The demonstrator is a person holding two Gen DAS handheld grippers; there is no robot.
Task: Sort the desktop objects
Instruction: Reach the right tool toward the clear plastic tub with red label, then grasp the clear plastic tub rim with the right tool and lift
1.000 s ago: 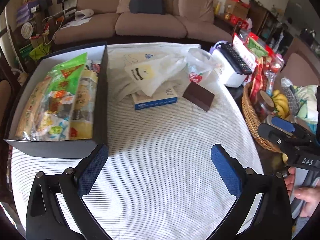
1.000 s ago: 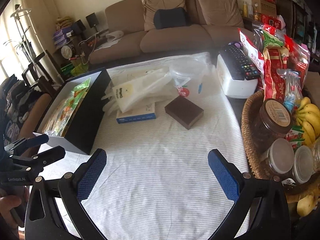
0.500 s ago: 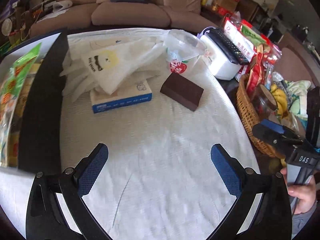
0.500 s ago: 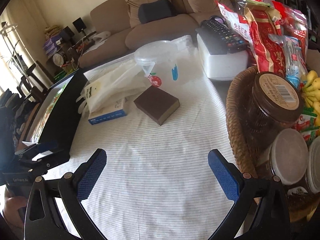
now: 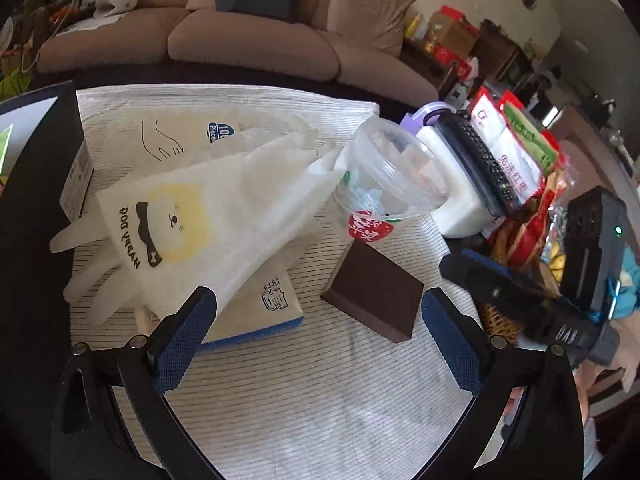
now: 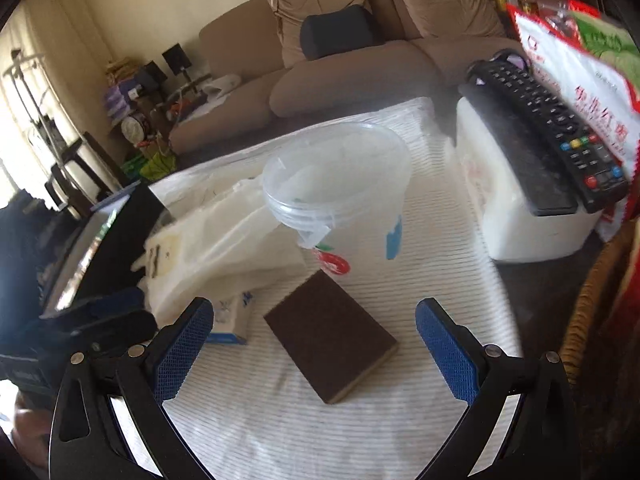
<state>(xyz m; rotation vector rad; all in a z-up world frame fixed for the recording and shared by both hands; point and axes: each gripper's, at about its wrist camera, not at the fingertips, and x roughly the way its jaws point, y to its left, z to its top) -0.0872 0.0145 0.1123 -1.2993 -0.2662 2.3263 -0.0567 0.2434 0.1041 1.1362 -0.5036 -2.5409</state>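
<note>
A dark brown block [image 5: 372, 296] [image 6: 330, 354] lies flat on the striped tablecloth. A clear plastic cup [image 5: 386, 184] [image 6: 340, 200] with a red print stands just behind it. A white "Happy Dog" bag [image 5: 200, 216] [image 6: 224, 240] lies over a blue-edged tissue box [image 5: 260, 312] [image 6: 234, 320]. My left gripper [image 5: 318, 336] is open and empty, its jaws spanning the tissue box and the brown block. My right gripper [image 6: 310, 344] is open and empty, low over the brown block, which lies between its jaws. Each gripper shows in the other's view, the right one [image 5: 520, 292] and the left one [image 6: 100, 320].
A black box [image 5: 36, 200] [image 6: 92, 248] with snack packs stands at the left. A white appliance [image 5: 452, 196] [image 6: 528, 216] carries a black remote [image 6: 548, 128]. A wicker basket [image 6: 592, 308] and snack bags [image 5: 516, 148] crowd the right edge. A sofa [image 5: 240, 36] lies behind the table.
Both grippers have moved forward toward the brown block, cup and bag, which now loom larger. The black box has slid out to the left edge. Both stay open.
</note>
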